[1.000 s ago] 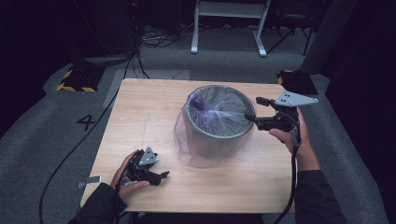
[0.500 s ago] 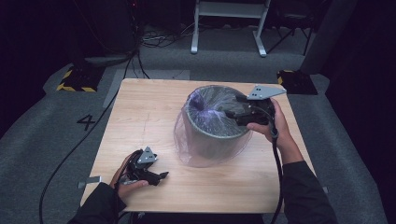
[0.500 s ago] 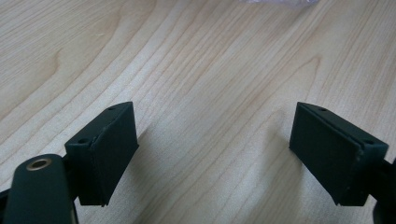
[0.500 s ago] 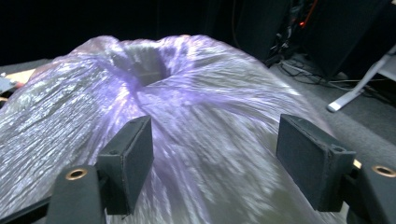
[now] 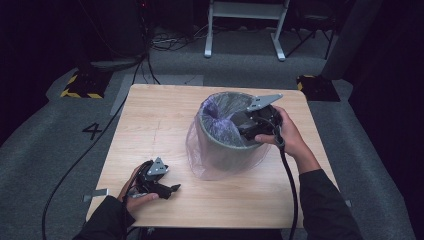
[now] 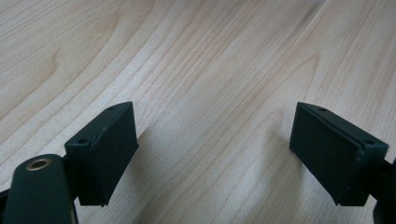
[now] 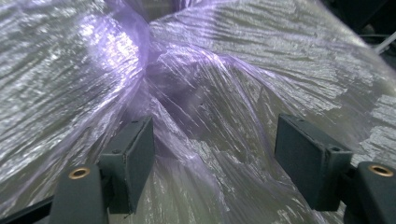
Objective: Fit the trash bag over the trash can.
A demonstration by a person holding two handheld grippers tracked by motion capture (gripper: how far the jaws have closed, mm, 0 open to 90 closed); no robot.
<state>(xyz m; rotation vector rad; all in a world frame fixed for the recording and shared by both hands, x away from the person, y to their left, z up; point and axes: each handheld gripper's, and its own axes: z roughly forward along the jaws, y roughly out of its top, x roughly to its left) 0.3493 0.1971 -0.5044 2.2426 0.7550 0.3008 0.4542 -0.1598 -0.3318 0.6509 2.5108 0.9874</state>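
Observation:
A grey round bin [image 5: 222,147] stands on the wooden table [image 5: 160,115], lined with a thin purple plastic bag [image 5: 216,123] whose film drapes over the rim and down the outside. My right gripper [image 5: 245,131] reaches into the bin's mouth from the right, jaws open. In the right gripper view the gathered, crinkled bag [image 7: 196,74] lies just ahead of and under the right gripper [image 7: 215,154], with film between the pads but not pinched. My left gripper [image 5: 170,191] rests near the table's front left. In the left gripper view the left gripper [image 6: 215,140] is open over bare wood.
Cables trail from both grippers off the table's front edge. On the grey carpet beyond the table stand a white stand's legs [image 5: 245,30], a yellow-and-black striped block [image 5: 80,85] at the left and another dark block [image 5: 317,86] at the right.
My right gripper has moved left from beside the bin's right rim to over and into the bin's mouth, dipping slightly. The left gripper has stayed put.

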